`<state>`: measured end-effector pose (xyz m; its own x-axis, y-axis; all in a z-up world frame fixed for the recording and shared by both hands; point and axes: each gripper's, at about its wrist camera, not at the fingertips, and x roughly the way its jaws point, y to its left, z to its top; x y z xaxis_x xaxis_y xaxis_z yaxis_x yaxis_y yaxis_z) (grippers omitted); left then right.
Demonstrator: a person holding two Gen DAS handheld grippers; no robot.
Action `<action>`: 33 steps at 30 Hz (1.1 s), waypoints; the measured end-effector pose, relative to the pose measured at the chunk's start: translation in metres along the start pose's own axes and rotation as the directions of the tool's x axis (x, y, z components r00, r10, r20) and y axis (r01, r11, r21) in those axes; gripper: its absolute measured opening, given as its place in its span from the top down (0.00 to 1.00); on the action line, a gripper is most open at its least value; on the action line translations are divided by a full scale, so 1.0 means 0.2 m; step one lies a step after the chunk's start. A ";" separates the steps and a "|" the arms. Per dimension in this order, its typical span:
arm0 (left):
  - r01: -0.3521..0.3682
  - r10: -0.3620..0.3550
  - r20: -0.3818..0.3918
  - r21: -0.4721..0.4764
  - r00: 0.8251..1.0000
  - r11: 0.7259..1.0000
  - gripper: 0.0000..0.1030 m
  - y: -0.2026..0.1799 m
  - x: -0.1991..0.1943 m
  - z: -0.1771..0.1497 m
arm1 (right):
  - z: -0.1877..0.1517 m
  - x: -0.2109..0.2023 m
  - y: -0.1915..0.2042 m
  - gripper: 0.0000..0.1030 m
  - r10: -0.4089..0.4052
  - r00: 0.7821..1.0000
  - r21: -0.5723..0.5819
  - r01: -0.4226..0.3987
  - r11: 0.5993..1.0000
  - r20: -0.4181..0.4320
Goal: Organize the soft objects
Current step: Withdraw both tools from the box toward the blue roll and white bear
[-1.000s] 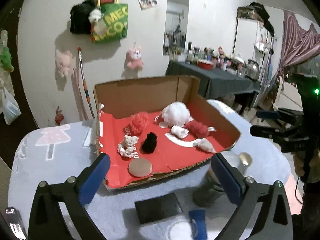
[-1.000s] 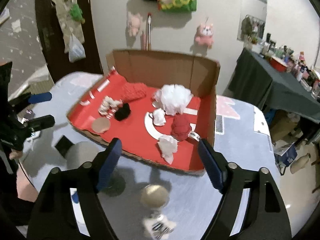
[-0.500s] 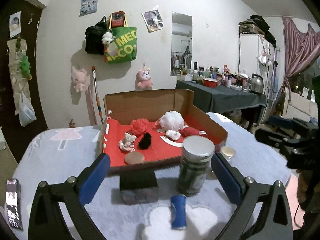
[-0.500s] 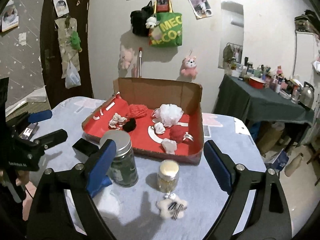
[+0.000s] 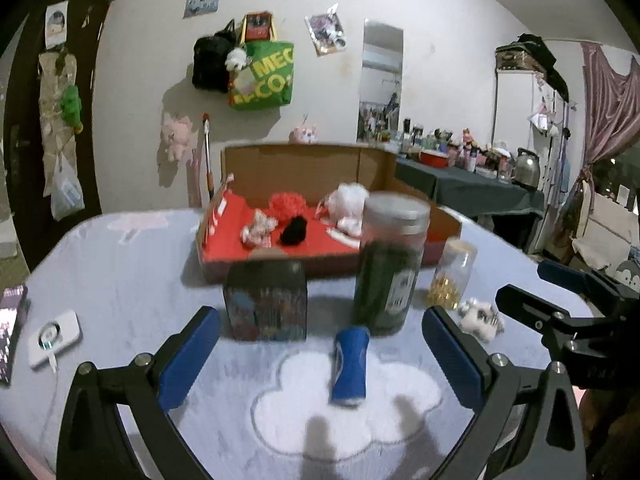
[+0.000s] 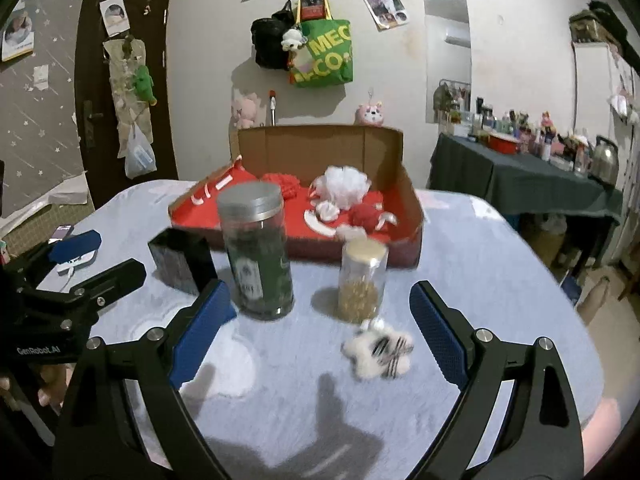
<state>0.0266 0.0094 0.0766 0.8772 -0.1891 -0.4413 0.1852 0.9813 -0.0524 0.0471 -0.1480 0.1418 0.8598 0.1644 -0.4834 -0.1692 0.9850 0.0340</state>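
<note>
- Both grippers have dropped lower, back from the box (image 5: pixel 304 168)
- Left gripper (image 5: pixel 320 344) gapes, empty
- Right gripper (image 6: pixel 322 320) has just been opening, empty, near the plush (image 6: pixel 378 350)

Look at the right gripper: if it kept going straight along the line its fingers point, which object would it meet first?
Probably the white striped plush, lying on the table between the open right gripper fingers. Just beyond stands the small gold-filled jar. Fisheye depth is uncertain, so the order is a judgement.
</note>
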 end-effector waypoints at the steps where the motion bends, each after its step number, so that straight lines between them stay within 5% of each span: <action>1: 0.002 -0.002 -0.016 -0.008 1.000 1.000 0.00 0.00 0.02 -0.02 | -0.03 0.01 0.00 0.10 -0.005 1.000 0.002 0.005 1.000 -0.007; 12: -0.024 0.023 -0.093 -0.006 0.995 1.000 0.00 0.00 0.12 -0.17 | -0.21 0.10 -0.02 0.10 -0.021 0.998 0.030 0.023 0.999 -0.064; 24: -0.012 0.011 -0.146 -0.005 0.989 1.000 0.00 -0.02 0.18 -0.15 | -0.18 0.15 -0.07 0.10 -0.044 0.995 0.032 0.047 0.998 -0.089; 33: 0.003 -0.001 -0.236 0.008 0.972 1.000 0.01 -0.05 0.31 -0.14 | -0.19 0.29 -0.20 0.10 -0.014 0.980 0.086 0.031 0.996 -0.197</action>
<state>0.0678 -0.0108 0.0253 0.7475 -0.1764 -0.6404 0.1916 0.9804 -0.0463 0.0858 -0.1807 0.0790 0.7505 0.1372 -0.6464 -0.0999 0.9905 0.0942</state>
